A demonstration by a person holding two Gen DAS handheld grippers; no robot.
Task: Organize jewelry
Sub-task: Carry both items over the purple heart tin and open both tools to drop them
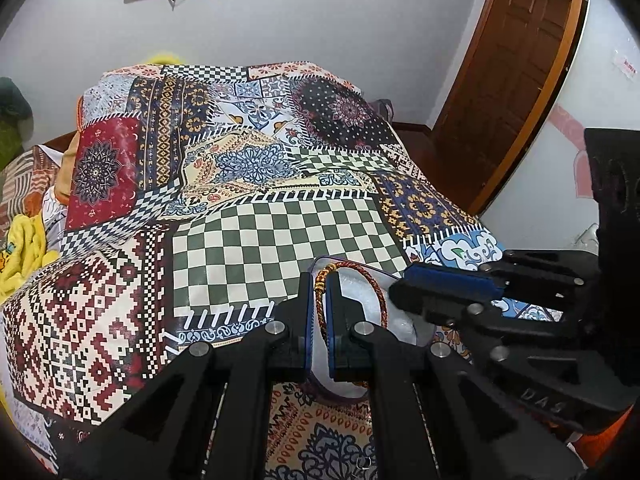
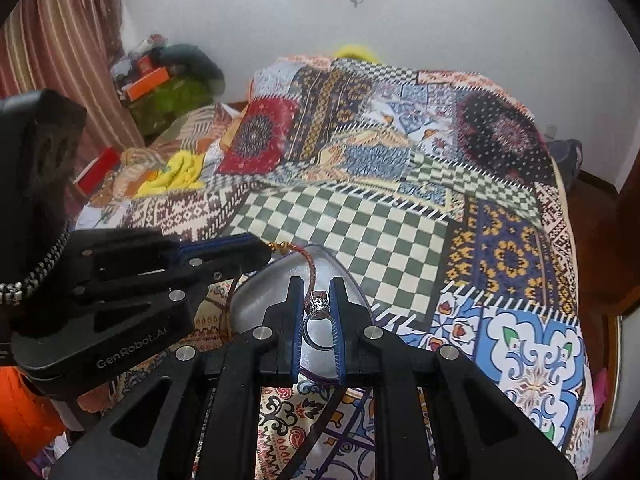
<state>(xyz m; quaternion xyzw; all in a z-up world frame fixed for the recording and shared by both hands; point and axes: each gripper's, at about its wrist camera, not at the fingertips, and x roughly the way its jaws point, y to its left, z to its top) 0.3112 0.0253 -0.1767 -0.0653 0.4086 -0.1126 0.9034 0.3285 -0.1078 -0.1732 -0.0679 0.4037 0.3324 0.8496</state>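
Left gripper [image 1: 318, 280] has its jaws pinched tight on the red-and-gold braided bracelet [image 1: 378, 294], whose loop hangs out to the right over the clear dish [image 2: 260, 292] on the patchwork bedspread [image 1: 280, 224], just beside the other tool's tip. Over to the right gripper [image 2: 318, 284], clamped on a silver ring [image 2: 318, 304] with its sparkling stone up between the blue pads, directly above that same dish. Readable writing: "GenRobot.AI" on the left tool's body, "DAS" on the right one's

Patchwork-covered bed [image 1: 280, 220], seemingly clear tray [image 2: 276, 280] atop.
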